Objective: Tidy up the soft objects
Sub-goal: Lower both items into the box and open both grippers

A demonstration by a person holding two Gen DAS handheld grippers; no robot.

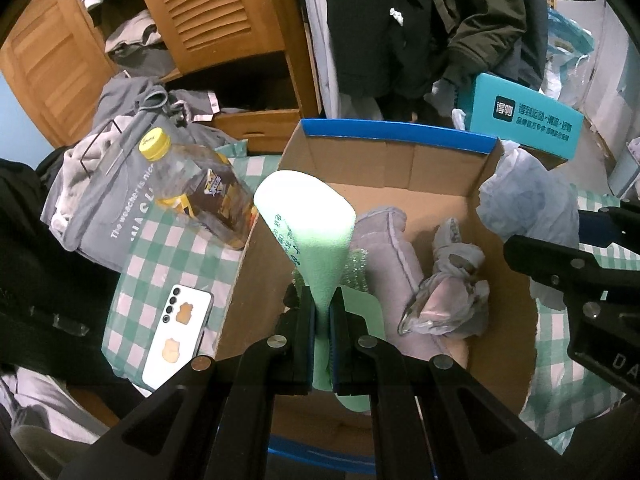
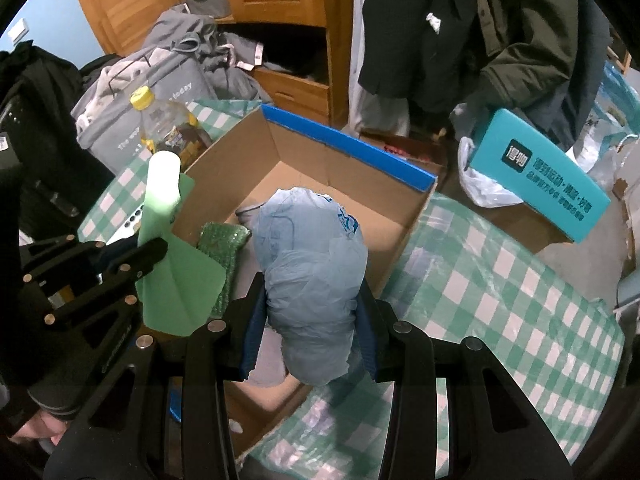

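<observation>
Wooden louvred wardrobe (image 1: pixel 224 12) at back w/ dark coats (image 1: pixel 420 24) hanging beside it. Green-checked surface (image 2: pixel 500 280) carries an open cardboard box (image 1: pixel 400 168) w/ blue rim near its middle; teal box (image 2: pixel 540 176) off the far right edge, oil bottle (image 1: pixel 192 184) and phone (image 1: pixel 176 336) on the left side. Right hand-held gripper (image 2: pixel 308 336) clamps a pale blue bag bundle (image 2: pixel 312 272) over the box. Left hand-held gripper (image 1: pixel 322 320), jaws narrow, pinches a green foam sheet (image 1: pixel 316 240) above grey cloth, probably folded, in the box.
</observation>
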